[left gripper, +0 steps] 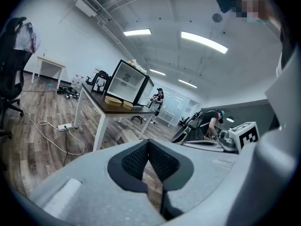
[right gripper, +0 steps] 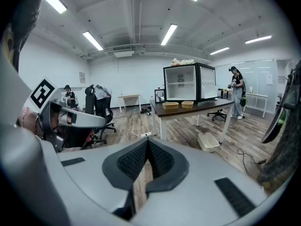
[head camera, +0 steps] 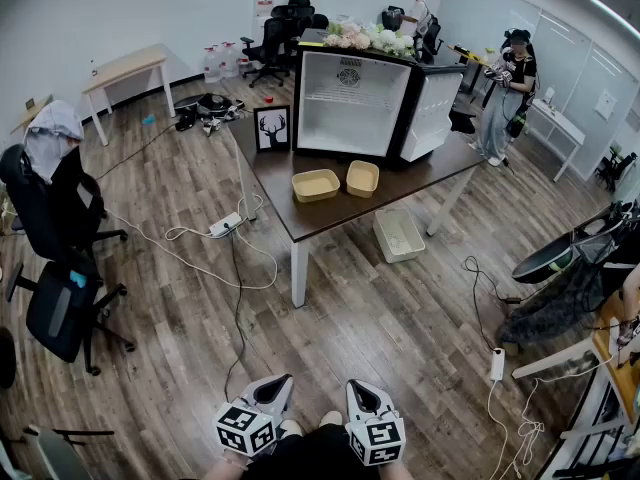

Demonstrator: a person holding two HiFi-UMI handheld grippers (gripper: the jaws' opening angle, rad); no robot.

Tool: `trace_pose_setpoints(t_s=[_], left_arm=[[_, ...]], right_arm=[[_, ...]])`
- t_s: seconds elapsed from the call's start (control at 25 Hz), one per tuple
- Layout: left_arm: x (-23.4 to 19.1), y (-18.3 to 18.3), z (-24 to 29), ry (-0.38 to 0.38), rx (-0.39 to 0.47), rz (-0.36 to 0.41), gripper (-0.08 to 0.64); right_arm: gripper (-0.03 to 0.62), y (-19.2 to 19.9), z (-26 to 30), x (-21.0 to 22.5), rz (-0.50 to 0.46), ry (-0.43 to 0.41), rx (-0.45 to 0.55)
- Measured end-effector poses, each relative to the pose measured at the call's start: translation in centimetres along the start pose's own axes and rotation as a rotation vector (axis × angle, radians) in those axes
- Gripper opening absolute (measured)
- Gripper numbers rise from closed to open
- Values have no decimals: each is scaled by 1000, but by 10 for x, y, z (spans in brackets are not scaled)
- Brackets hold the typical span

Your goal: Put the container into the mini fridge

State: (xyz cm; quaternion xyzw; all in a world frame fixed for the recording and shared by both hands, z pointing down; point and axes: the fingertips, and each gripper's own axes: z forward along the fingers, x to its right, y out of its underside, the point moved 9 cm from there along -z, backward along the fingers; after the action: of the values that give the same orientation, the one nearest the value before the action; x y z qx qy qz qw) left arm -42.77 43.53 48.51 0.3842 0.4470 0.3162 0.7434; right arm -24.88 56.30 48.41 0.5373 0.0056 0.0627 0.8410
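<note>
Grey and empty, the left hand-held gripper and the right hand-held gripper sit low in front of the person, side by side and tipped slightly down. Each gripper view shows ribbed pads pressed together with nothing between them. That suits a carry-free walk: nothing is picked up yet, so closed jaws are simply the resting pose.

Beyond them lies a wide stretch of wood floor, so the person stands well away from the work. A white bin rests on the floor under the tabletop.

On the dark tabletop, two tan containers lie close together. The big container is on the left and the small container on the right, both upright and open-topped. They are set near the front, probably so either gripper can reach a rim without leaning over. Which one the task means cannot be told.

Just behind them stands the fridge, its door swung wide to the right and its white inside bare. That leaves a straight path from container to shelf. A framed picture leans at the fridge's left, and flowers lie on its top, both clear of the opening. The approach comes first, then a grip on a rim.
</note>
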Motion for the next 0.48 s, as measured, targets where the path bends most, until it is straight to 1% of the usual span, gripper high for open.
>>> trace_pose_setpoints(t_s=[0.2,0.28,0.48], left_arm=[[-1,-4,-4,4,33,13,9],[1,-6,-4,7,43,17,9],[0,-11,5,9,56,33,9]], right_arm=[[8,-1,-2,3,50,-3,30],[8,-1,-4,3,49,-3,36],[8,-3,5,13,53,27,51]])
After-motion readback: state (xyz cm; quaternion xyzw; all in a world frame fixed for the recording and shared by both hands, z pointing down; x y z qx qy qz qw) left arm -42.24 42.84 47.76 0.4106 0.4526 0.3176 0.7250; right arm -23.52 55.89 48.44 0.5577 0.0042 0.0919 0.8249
